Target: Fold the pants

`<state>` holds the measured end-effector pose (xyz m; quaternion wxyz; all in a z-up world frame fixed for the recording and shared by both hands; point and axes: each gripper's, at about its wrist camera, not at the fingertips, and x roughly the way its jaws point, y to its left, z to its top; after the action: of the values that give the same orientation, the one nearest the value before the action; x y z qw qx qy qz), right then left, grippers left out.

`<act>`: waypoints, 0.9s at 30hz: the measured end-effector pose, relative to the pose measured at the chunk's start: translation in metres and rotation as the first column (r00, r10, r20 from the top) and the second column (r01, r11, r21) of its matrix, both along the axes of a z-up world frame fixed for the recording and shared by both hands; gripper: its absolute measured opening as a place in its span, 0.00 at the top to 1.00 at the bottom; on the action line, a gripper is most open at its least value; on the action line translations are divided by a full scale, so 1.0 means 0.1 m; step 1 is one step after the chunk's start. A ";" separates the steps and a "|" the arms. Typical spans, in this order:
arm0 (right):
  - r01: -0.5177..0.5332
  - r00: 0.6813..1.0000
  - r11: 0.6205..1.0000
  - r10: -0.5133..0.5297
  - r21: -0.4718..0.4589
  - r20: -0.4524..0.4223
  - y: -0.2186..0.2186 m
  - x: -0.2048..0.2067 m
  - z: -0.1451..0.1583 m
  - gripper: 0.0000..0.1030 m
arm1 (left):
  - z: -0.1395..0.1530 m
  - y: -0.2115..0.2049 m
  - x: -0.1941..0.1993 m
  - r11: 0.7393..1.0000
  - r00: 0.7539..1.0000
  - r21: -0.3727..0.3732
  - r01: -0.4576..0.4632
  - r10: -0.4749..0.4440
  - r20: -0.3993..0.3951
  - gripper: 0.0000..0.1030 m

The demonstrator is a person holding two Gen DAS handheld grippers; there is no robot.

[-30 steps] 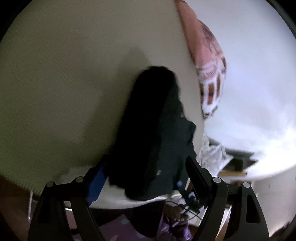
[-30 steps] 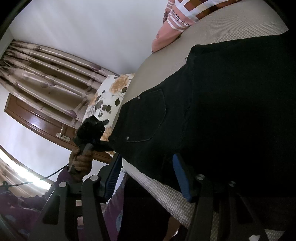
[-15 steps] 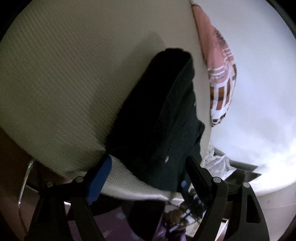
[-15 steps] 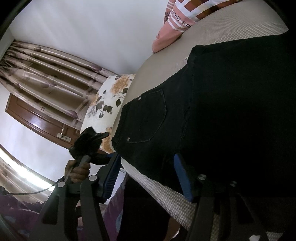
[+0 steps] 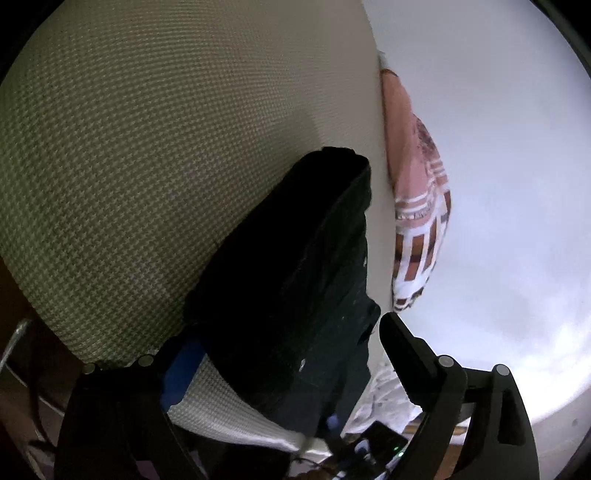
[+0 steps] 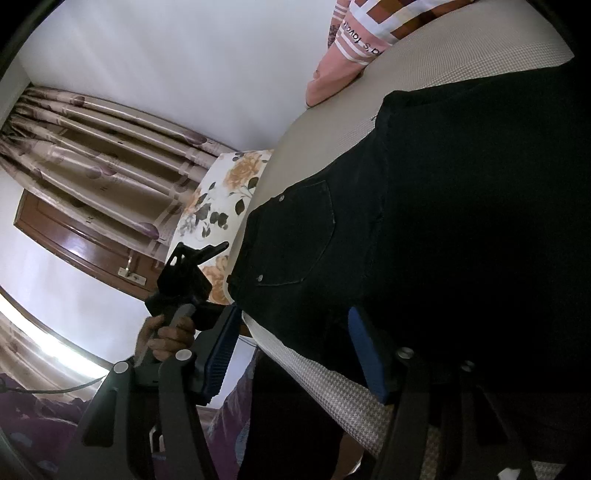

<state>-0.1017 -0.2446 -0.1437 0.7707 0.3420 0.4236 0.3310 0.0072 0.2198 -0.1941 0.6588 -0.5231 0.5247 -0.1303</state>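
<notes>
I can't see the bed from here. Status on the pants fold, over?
Left gripper opening, pants edge between jaws, ungripped. Right gripper open at near edge. Pants flat on mattress. Pink shirt clear.

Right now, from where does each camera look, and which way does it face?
Left wrist: on the left gripper, facing along the black pants on the bed; its opening jaws straddle the pants' near end.
Right wrist: on the right gripper, open, facing the pants' pocket at the bed edge; a hand shows.
Shared: pants, bed, pink shirt.
</notes>
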 end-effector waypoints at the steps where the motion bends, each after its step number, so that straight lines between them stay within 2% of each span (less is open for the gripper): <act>1: -0.001 1.000 1.000 0.001 -0.002 0.001 0.00 0.00 0.00 0.43 | 0.04 -0.02 -0.02 0.998 1.000 0.062 0.025 -0.026 0.013 0.28; 2: -0.001 1.000 1.000 0.001 -0.003 0.001 0.00 0.01 0.00 0.43 | 0.05 -0.06 -0.01 0.993 0.999 0.113 0.044 -0.046 0.014 0.52; 3: -0.001 1.000 1.000 0.001 -0.005 0.000 0.00 0.01 0.00 0.43 | 0.05 -0.08 -0.01 0.983 0.997 0.168 0.069 -0.072 0.007 0.63; 4: -0.002 1.000 1.000 0.002 -0.005 0.001 0.00 0.00 0.00 0.42 | 0.00 -0.04 -0.02 0.984 0.997 0.161 0.074 -0.076 0.008 0.69; 6: -0.004 1.000 1.000 0.004 -0.010 0.002 0.00 0.00 0.01 0.41 | -0.04 -0.02 -0.01 0.989 0.998 0.132 0.066 -0.068 0.007 0.71; 11: -0.006 1.000 1.000 0.006 -0.022 0.002 0.03 -0.01 0.02 0.40 | -0.02 -0.07 -0.01 0.986 0.997 0.155 0.067 -0.071 0.026 0.71; 15: -0.007 1.000 1.000 0.007 -0.021 0.002 0.03 -0.01 0.02 0.40 | -0.09 -0.02 -0.05 0.995 0.998 0.091 0.045 -0.048 0.033 0.70; 21: -0.006 1.000 1.000 0.006 -0.024 0.000 0.04 -0.01 0.01 0.40 | 0.04 -0.17 -0.04 0.974 0.994 0.214 0.077 -0.091 0.057 0.68; 24: -0.007 1.000 1.000 0.007 -0.026 -0.001 0.04 -0.01 0.02 0.40 | 0.11 -0.26 -0.06 0.947 0.990 0.310 0.081 -0.112 0.082 0.68; 27: -0.006 1.000 0.999 0.006 -0.033 -0.004 0.06 0.00 0.00 0.40 | 0.15 -0.36 -0.07 0.922 0.987 0.377 0.081 -0.126 0.095 0.66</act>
<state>-0.1019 -0.2389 -0.1433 0.7745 0.3286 0.4315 0.3256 0.0000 0.1837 -0.1789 0.7680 -0.3515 0.5270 -0.0937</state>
